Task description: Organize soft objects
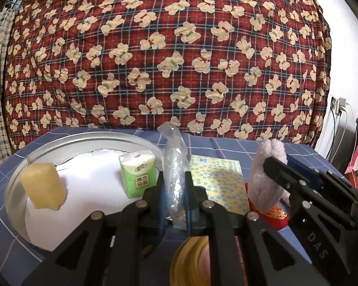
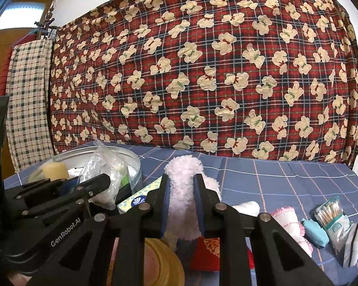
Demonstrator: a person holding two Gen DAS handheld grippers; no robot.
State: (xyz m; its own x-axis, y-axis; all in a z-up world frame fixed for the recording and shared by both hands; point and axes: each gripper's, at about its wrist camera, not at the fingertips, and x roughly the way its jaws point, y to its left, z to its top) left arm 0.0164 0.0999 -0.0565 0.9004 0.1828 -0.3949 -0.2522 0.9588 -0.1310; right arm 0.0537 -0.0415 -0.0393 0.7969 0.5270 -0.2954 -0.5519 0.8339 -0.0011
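My left gripper is shut on a clear plastic bag and holds it upright above the table, just right of the round metal tray. The tray holds a yellow sponge and a green tissue pack. My right gripper is shut on a fluffy pale pink plush piece and holds it up. That plush and the right gripper also show at the right in the left wrist view. The bag shows at the left in the right wrist view.
A yellow patterned tissue box and a red embroidered pouch lie on the blue checked cloth. A pink-edged towel, a blue pouch and a cotton swab pack lie at the right. A wooden lid sits below. A teddy-print quilt hangs behind.
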